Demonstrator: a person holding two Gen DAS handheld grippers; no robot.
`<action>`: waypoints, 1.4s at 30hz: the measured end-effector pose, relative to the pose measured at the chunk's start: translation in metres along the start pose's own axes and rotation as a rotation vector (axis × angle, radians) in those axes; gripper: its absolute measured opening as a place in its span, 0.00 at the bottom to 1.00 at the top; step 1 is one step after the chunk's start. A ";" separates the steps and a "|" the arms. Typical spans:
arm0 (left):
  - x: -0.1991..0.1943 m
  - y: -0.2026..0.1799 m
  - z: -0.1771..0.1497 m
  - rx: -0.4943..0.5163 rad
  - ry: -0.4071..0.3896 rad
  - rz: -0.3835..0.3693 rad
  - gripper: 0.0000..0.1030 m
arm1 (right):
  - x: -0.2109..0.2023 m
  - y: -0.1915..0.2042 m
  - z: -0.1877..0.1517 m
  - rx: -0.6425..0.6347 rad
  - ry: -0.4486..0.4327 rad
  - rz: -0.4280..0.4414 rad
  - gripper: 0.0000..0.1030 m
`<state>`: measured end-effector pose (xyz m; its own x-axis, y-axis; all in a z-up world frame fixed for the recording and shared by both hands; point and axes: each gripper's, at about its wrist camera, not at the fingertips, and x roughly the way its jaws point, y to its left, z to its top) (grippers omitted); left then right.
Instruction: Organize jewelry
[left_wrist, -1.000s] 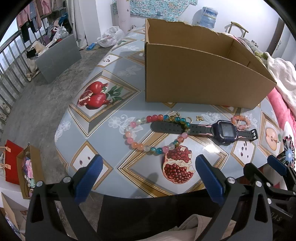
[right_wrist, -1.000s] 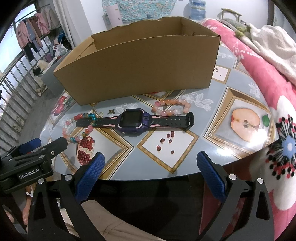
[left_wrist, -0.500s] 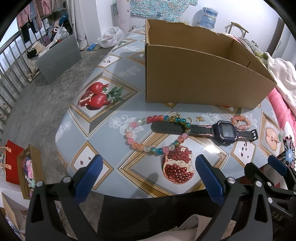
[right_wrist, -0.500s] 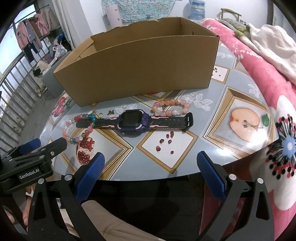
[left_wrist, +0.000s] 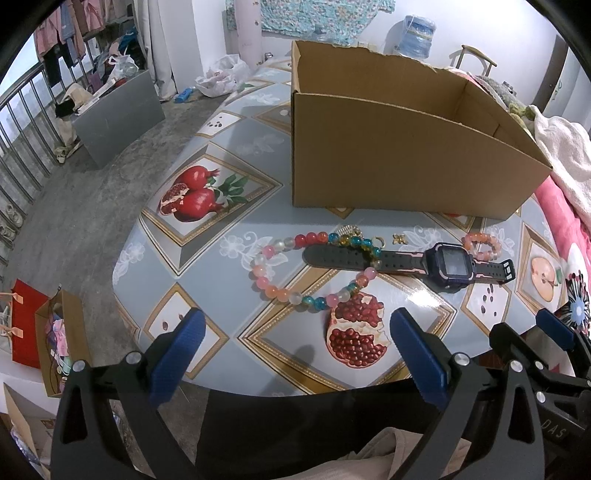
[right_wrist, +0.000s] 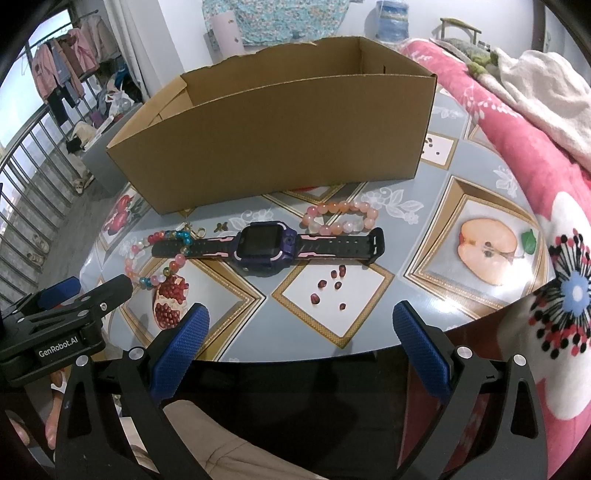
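A purple and pink smartwatch (left_wrist: 448, 266) (right_wrist: 264, 245) lies flat on the round table, its black strap crossing a multicoloured bead necklace (left_wrist: 280, 291) (right_wrist: 138, 264). A small pink bead bracelet (left_wrist: 482, 243) (right_wrist: 340, 218) rests just behind the watch. Tiny gold pieces (left_wrist: 399, 238) (right_wrist: 221, 227) lie near the open cardboard box (left_wrist: 402, 147) (right_wrist: 280, 122) behind them. My left gripper (left_wrist: 291, 349) and my right gripper (right_wrist: 301, 338) hover open and empty over the table's near edge, short of the jewelry.
The table (left_wrist: 207, 280) wears a grey fruit-print cover. A pink flowered blanket (right_wrist: 532, 155) lies on the right. On the floor to the left stand a grey box (left_wrist: 118, 110), a red bag (left_wrist: 26, 328) and clutter by a railing. A person's lap shows below.
Both grippers have crept very slightly forward and up; the jewelry and box have not moved.
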<state>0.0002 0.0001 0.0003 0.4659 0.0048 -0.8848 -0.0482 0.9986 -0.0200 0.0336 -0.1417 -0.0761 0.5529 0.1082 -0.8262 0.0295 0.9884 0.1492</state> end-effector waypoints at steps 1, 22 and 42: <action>0.000 0.000 0.000 0.000 0.000 0.000 0.95 | 0.000 0.000 0.001 0.000 0.000 0.000 0.93; 0.001 0.006 0.003 -0.011 -0.011 -0.015 0.95 | -0.001 -0.002 0.003 0.009 -0.011 0.007 0.93; 0.007 0.076 0.027 -0.001 -0.245 -0.187 0.95 | 0.024 0.045 0.046 -0.123 -0.067 0.340 0.57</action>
<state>0.0236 0.0777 0.0053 0.6660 -0.1669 -0.7270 0.0578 0.9833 -0.1727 0.0867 -0.0992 -0.0637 0.5674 0.4297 -0.7024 -0.2639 0.9029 0.3392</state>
